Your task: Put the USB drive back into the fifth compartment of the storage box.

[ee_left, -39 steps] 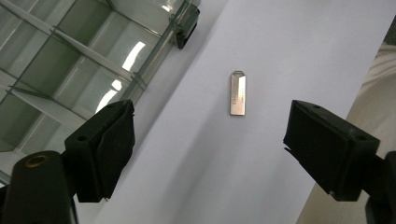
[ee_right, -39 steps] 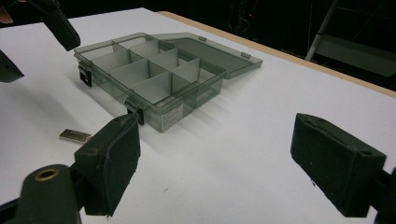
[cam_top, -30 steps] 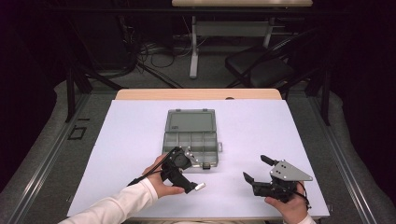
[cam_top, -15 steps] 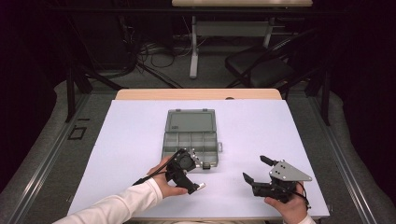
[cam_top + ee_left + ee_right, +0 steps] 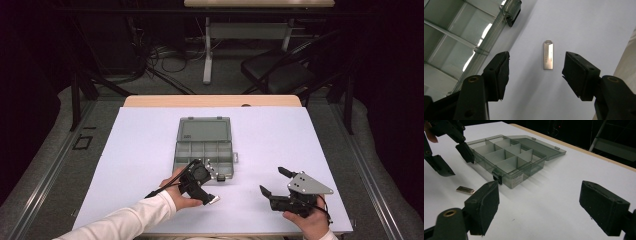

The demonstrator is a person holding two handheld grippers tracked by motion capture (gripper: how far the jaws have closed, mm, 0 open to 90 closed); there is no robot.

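Note:
A small silver USB stick (image 5: 548,55) lies flat on the white table (image 5: 150,150), just in front of the box (image 5: 205,150); I see the stick (image 5: 214,199) beside my left hand too. My left gripper (image 5: 535,65) points down over it. Its jaws have just been closing, with the stick between them, nearer the right pad, and neither pad touching it. From the right gripper view, the left gripper (image 5: 452,160) hangs above the stick (image 5: 465,190). My right gripper (image 5: 272,181) rests open at the front right, nothing between its pads (image 5: 484,205).
A grey see-through organizer box (image 5: 506,157) with several compartments stands open mid-table, its lid folded flat away from me, its latch (image 5: 497,178) facing the stick. Beyond the table's far wooden edge (image 5: 210,100) are a chair and cables on the floor.
The left gripper's jaws have drawn closer together over the stick while the hand shifted only slightly. The right gripper has stayed put.

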